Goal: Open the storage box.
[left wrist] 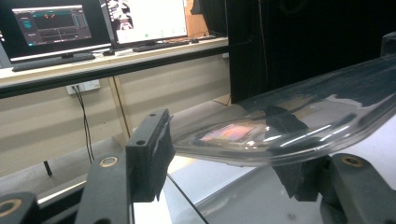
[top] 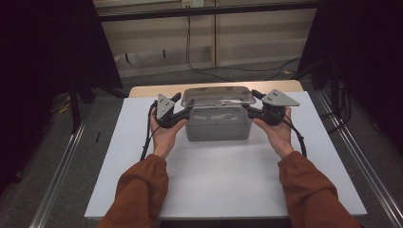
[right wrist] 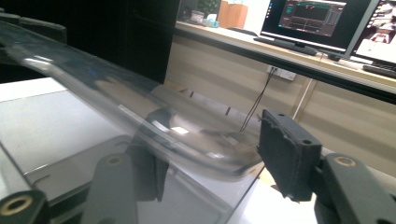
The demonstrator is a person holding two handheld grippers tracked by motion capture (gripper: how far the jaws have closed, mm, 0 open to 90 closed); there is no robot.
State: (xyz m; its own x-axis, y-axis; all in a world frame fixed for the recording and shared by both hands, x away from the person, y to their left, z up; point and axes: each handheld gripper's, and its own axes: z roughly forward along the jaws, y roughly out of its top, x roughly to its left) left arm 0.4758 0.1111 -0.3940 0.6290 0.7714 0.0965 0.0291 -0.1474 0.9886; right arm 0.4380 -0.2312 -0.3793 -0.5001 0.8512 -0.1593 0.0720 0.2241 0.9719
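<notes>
A clear plastic box (top: 218, 124) stands at the middle back of the white table top (top: 214, 185). Its clear domed lid (top: 218, 96) lies over the box's top; I cannot tell whether it rests on the rim or hangs just above it. My left gripper (top: 184, 105) is at the lid's left end and my right gripper (top: 253, 103) is at its right end. In the left gripper view the lid (left wrist: 289, 126) runs between the jaws of the left gripper (left wrist: 229, 168), one pad (left wrist: 161, 149) against its edge. In the right gripper view the right gripper (right wrist: 217, 165) clamps the lid (right wrist: 140, 112) likewise.
Metal rails (top: 62, 166) run along the floor on both sides of the table. Cables (top: 199, 66) hang by a low wall behind it. A desk with monitors (left wrist: 140, 18) stands beyond that wall. Bare table surface lies between the box and the person's sleeves (top: 142, 190).
</notes>
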